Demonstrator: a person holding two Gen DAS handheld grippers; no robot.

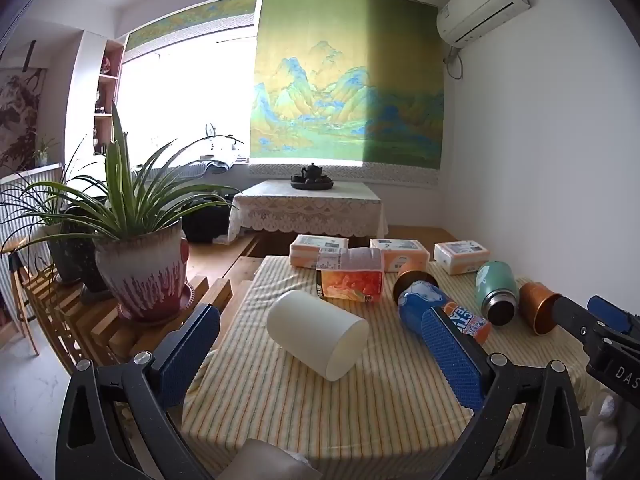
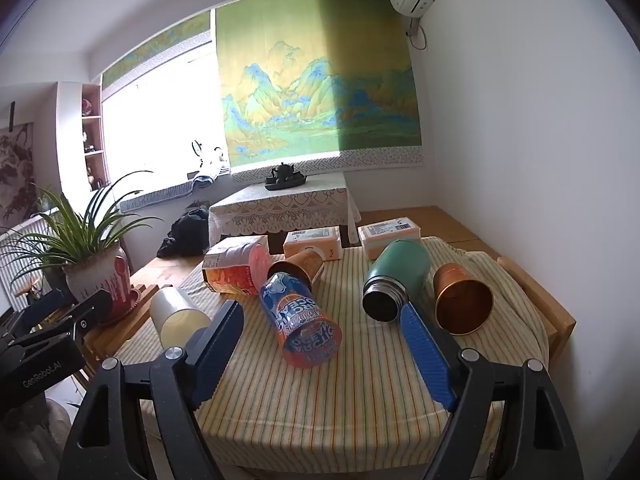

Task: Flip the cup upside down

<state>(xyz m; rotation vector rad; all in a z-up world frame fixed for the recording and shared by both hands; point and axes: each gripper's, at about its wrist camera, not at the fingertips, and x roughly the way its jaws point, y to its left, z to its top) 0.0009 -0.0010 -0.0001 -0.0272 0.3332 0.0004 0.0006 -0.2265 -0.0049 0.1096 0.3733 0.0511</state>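
Note:
Several cups lie on their sides on the striped tablecloth [image 1: 304, 408]. A white cup [image 1: 318, 334] lies between my left gripper's [image 1: 320, 340] open fingers, its mouth toward me; it also shows in the right wrist view [image 2: 178, 314]. A blue and orange printed cup [image 2: 300, 320] lies between my right gripper's [image 2: 324, 340] open fingers, not touched. A green flask [image 2: 394, 280] and a copper cup [image 2: 462, 304] lie to its right. A second copper cup [image 2: 298, 266] lies behind the printed cup.
Tissue packs [image 1: 318, 250] and a snack bag [image 1: 350, 280] line the table's far edge. A potted plant [image 1: 140, 268] stands on a wooden rack to the left. A low table with a teapot [image 1: 312, 172] stands beyond. The wall is close on the right.

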